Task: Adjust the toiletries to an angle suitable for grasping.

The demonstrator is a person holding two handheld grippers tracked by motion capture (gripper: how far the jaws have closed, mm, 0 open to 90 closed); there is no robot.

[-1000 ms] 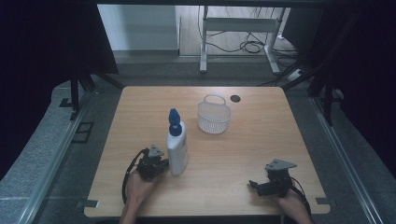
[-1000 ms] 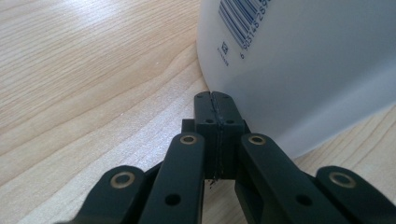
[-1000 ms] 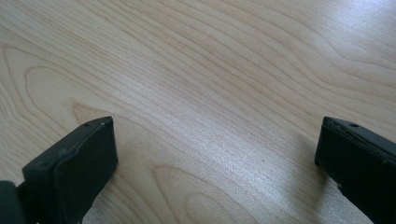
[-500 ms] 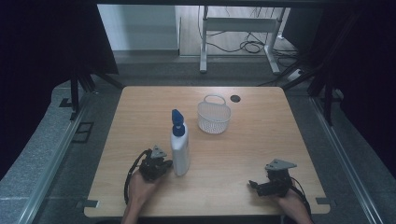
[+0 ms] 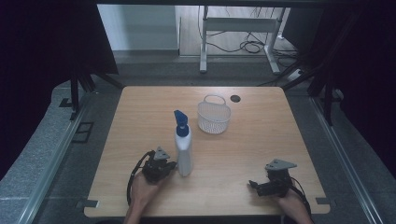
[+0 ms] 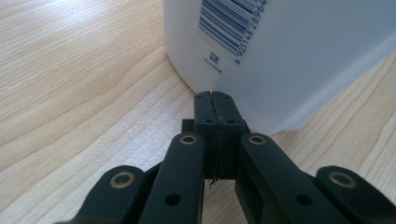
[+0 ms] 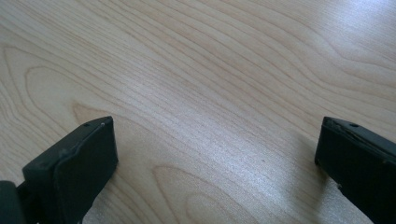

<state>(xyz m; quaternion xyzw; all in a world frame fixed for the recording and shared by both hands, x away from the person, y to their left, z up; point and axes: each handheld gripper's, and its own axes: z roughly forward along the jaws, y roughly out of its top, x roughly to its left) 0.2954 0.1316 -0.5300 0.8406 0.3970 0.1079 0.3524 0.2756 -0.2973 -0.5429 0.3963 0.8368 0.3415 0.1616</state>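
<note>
Bottle (image 5: 184, 148) may topple if my left gripper (image 6: 215, 100), jaws pressed together empty against its base, nudges further; right gripper (image 7: 210, 154) gapes wide, idle.

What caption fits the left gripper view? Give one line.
Left gripper, jaws shut, tips against the base of a white barcoded bottle on the wooden table.

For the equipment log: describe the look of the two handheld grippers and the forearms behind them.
Both are black. The left gripper has flat jaw pads on linkage arms with brass-coloured pivot rivets. The right gripper has blocky matte black jaws. In the high view each carries a grey three-cornered plate on top and trails a looping black cable. The forearms are bare, with no sleeves in sight.
</note>
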